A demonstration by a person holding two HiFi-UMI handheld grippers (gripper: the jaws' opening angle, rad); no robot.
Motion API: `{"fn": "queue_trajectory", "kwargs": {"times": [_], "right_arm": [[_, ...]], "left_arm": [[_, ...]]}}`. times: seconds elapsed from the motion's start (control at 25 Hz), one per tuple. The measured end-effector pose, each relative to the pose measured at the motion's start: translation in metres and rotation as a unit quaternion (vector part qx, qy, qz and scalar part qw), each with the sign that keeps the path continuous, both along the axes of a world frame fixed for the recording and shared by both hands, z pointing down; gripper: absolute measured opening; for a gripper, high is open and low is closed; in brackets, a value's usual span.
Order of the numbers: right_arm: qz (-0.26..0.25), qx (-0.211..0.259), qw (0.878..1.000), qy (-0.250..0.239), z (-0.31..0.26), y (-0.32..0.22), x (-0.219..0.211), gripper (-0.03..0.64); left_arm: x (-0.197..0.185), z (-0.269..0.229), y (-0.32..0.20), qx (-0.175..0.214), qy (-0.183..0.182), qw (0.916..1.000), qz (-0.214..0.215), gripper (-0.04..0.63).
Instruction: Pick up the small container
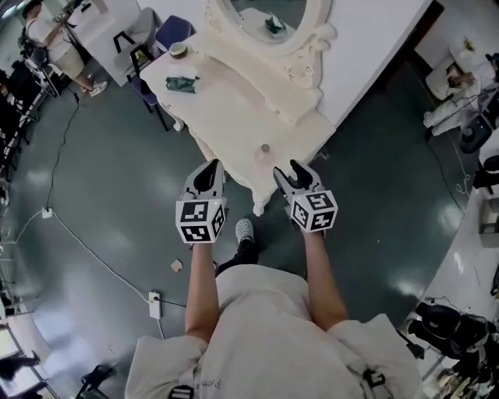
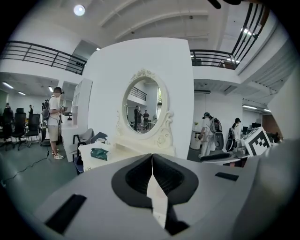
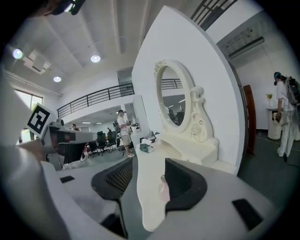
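Item: small container [image 1: 265,148], a pale pinkish pot with a darker top, standing upright near the front corner of the surface [image 1: 226,105], a cream dressing top with carved edges set against a white wall panel. Right claw [image 1: 287,170]: released, jaws spread, nothing gripped, held level just short of the front corner. From above, the container sits a little ahead of its tips and apart from them. In the right claw's own view the claw [image 3: 149,165] frames the cream top in its gap, and the container [image 3: 162,188] shows low in that gap beside the right-hand jaw, partly hidden by it. Left claw [image 1: 212,165]: clenched, empty, held beside the right one at the front edge of the surface. In its own view the claw [image 2: 152,161] has its jaws meeting in a thin line with nothing between them. Mirror [image 1: 269,19]: oval, in a scrolled cream frame, upright at the back of the surface, seen also from the left claw [image 2: 142,105] and the right claw [image 3: 171,101]. Green packet [image 1: 182,82]: crumpled, lying at the far end of the surface, well apart from the container. Round tin [image 1: 178,50]: at the far corner, beyond the packet. Chair [image 1: 171,31]: blue seat, just past that corner. Floor [image 1: 93,195]: dark grey and glossy, with a pale cable running to a power strip [image 1: 154,304].
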State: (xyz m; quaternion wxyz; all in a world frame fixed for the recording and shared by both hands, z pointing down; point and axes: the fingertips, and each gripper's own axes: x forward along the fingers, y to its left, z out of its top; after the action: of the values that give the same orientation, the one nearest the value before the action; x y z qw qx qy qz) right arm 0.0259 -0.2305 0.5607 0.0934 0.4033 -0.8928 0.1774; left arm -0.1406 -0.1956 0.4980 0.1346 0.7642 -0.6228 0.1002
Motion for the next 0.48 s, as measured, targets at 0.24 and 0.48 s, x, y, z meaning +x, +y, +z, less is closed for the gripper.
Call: {"fn": "queue_trajectory", "kwargs": {"times": [0.24, 0.48], "right_arm": [[0.009, 0.012, 1.000, 0.012, 0.012, -0.046, -0.031, 0.222], [0.025, 0.008, 0.999, 0.027, 0.039, -0.074, -0.050, 0.222]], "left_arm": [[-0.016, 0.012, -0.048, -0.009, 0.003, 0.9996, 0.027, 0.028], [-0.005, 0.035, -0.080, -0.025, 0.008, 0.9962, 0.083, 0.028]]}}
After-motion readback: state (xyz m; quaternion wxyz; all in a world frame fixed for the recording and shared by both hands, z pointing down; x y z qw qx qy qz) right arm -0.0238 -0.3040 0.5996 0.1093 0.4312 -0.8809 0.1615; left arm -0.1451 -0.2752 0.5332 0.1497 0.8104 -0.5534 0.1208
